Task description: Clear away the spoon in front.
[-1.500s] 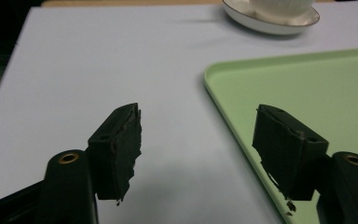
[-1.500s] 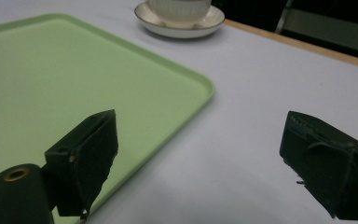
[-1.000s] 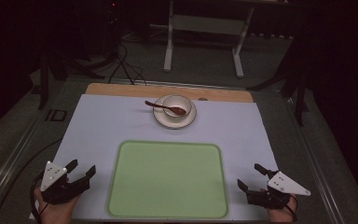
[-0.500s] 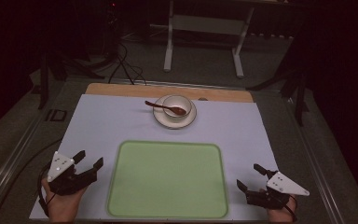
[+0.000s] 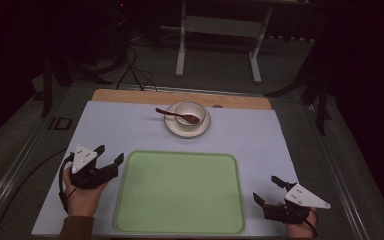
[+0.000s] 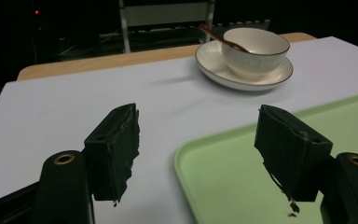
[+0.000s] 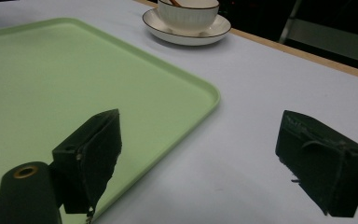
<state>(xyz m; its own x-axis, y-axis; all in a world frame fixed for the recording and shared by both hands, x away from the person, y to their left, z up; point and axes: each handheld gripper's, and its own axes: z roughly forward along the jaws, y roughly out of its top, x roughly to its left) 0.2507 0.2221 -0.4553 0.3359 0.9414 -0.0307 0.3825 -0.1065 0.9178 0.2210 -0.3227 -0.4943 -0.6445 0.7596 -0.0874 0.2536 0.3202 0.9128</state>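
— Nearest the person's edge of the counter (image 5: 130,130), what do you see?

— Two hands, each with a gripper. The right gripper (image 5: 268,190) sits at the near right corner, just beside the right rim of a pale green tray (image 5: 180,192). Its jaws stand wide apart with nothing between them. In the right gripper view one jaw hangs over the tray's edge and the other over the white sheet.

— And the left one?

— The left gripper (image 5: 109,154) is a little farther up, by the tray's far left corner, held by the left hand (image 5: 82,197). It is also spread wide and empty. In the left gripper view the tray's corner lies between and below the two jaws.

— Is anything on the tray?

— It lies flat in the middle of the near half of the counter, its surface bare.

— Farther out?

— A white saucer (image 5: 172,127) near the far edge, well apart from the tray, with a white bowl (image 5: 190,109) standing upright on it. A dark spoon (image 5: 167,113) rests in the bowl, its handle reaching out over the rim to the left.

— Beyond that?

— A strip of bare wood at the counter's far edge, then a dark floor with cables and a white metal frame (image 5: 217,40).
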